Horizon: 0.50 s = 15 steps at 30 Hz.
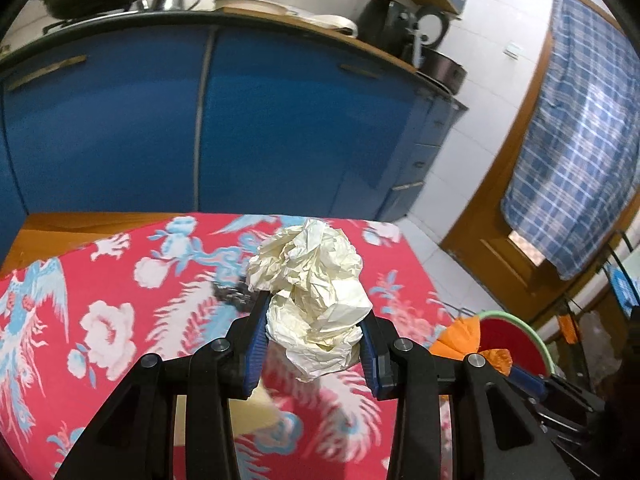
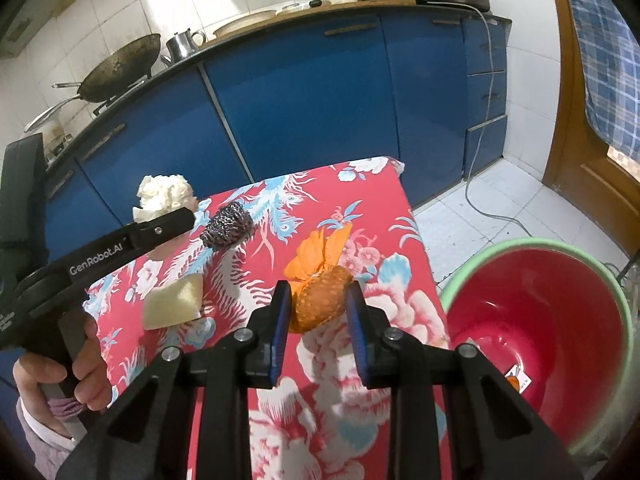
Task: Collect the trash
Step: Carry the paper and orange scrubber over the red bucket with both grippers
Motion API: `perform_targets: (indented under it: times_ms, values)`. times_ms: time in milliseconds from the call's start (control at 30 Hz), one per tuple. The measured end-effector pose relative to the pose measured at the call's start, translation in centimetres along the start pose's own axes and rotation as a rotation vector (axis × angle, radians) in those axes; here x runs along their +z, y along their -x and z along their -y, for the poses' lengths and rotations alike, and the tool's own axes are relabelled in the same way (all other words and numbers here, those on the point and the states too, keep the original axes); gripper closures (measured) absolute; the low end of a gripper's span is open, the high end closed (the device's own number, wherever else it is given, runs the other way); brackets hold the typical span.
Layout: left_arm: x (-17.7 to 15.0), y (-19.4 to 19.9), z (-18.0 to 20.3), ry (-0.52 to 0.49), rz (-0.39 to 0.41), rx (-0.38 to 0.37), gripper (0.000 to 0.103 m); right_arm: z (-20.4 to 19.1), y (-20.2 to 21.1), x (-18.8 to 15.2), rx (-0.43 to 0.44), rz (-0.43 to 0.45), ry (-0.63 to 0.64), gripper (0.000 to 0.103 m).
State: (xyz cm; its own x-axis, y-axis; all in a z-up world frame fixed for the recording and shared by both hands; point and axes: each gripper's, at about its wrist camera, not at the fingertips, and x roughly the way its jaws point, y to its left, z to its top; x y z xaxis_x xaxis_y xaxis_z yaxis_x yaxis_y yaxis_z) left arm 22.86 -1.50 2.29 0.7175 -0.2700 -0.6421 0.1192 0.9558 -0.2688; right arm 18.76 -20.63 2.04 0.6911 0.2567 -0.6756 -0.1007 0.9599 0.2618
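While the left gripper (image 1: 316,332) squeezes a crumpled white paper ball (image 1: 312,288), the right gripper (image 2: 318,312) pinches an orange mesh wad (image 2: 322,296).

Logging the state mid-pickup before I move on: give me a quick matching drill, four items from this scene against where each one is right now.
Things:
1. crumpled paper
2. orange wrapper
3. steel scourer
4. yellow sponge

Places:
A. lying on the tablecloth, between the sponge and the far edge
B. between the right gripper fingers
C. lying on the tablecloth nearest the hand on the left gripper's handle
D. clamped in the left gripper, lifted off the cloth

Pairs: 1-D, 2-B, 3-A, 4-C
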Motion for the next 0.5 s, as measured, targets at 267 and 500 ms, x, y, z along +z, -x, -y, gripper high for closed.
perform_targets:
  times_ms: [267,500]
  values:
    - [-0.8,1.1,3.7,-0.07,-0.009,-0.072,0.062,1.8,3.6,-0.9,-0.033,0.053,-0.03,0.073]
    - [-1.2,1.5,6.7,-0.122,-0.035,-0.11,0.062,5.0,7.0,-1.6,-0.091,0.099,-0.082,0.075]
